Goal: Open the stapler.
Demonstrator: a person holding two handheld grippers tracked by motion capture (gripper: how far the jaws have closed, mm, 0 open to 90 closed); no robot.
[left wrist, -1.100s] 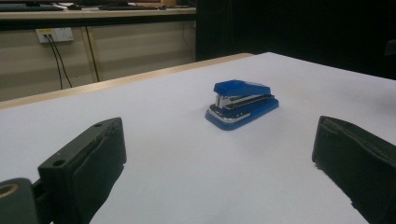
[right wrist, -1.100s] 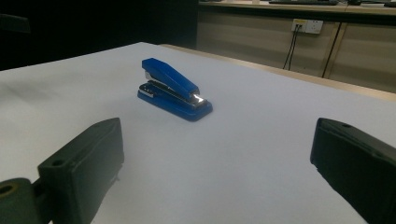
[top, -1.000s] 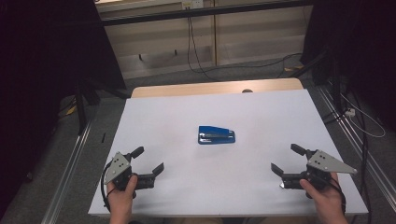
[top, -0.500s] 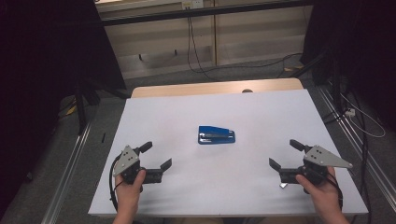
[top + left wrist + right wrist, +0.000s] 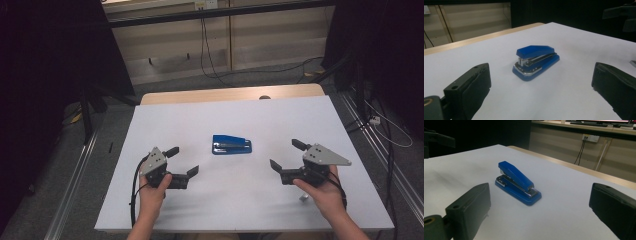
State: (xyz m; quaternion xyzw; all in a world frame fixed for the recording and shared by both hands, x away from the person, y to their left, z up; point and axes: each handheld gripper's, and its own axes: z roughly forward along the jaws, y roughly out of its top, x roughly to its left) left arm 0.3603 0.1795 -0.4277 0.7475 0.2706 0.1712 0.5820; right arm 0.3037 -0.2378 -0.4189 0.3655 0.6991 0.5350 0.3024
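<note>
A lab: white-topped table (image 5: 200, 125) ringed by black curtains (image 5: 50, 60), floor cables (image 5: 235, 72), metal rails (image 5: 75, 190).

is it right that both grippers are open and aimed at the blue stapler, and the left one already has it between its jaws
Not quite. Both grippers are open and aimed at the blue stapler, but the left gripper has not got it between its jaws. The high view shows bare white table between them, and in the left gripper view the stapler lies well beyond the jaws. The right gripper is also apart from it.

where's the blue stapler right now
In the high view the blue stapler lies near the middle of the white table, untouched, between the open left gripper and right gripper.
</note>
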